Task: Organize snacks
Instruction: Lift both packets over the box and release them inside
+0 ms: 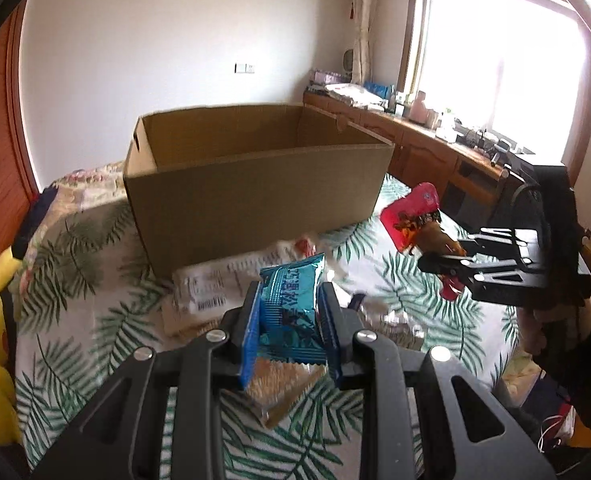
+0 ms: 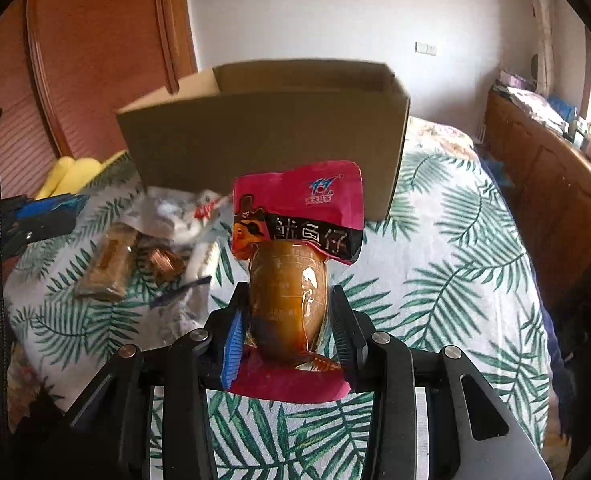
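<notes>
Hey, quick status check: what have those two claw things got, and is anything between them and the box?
Left gripper shut on blue snack packet. Right gripper shut on pink squid snack pouch. Cardboard box open ahead on the bed, path unobstructed.

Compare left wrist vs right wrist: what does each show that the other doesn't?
Left wrist only: the blue snack packet gripped in the left tongs, the window and the box's inner walls.
Right wrist only: the packet's Chinese lettering, the brown food in its clear window, and a brown wrapped bar.
Both: cardboard box, pink squid snack packet in the right tongs, leaf-print bedsheet.
</notes>
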A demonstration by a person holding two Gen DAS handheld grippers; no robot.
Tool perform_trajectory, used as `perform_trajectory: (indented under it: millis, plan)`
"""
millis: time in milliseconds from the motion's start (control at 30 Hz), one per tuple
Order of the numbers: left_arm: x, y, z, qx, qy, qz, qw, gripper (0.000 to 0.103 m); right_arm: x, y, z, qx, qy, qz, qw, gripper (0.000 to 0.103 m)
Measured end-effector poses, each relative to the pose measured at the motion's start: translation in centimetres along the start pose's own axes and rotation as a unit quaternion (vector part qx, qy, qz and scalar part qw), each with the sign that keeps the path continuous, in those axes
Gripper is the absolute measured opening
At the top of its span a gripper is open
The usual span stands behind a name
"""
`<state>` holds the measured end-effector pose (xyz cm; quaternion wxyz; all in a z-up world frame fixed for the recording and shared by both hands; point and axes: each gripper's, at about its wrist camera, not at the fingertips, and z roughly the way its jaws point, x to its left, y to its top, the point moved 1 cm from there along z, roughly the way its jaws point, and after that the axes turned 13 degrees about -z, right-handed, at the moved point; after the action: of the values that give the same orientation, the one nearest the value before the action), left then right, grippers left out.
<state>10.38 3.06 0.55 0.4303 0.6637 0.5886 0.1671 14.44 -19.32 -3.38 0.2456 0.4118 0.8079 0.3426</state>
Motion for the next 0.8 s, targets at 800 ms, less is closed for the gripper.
perform_trajectory:
  millis: [800]
  plan:
    - [1.8,10.7,2.4,-0.079,-0.012,-0.008,0.9968,0.025,-2.5,9.9,-0.9,-0.085,-0.022,-0.046,0.995,0.039]
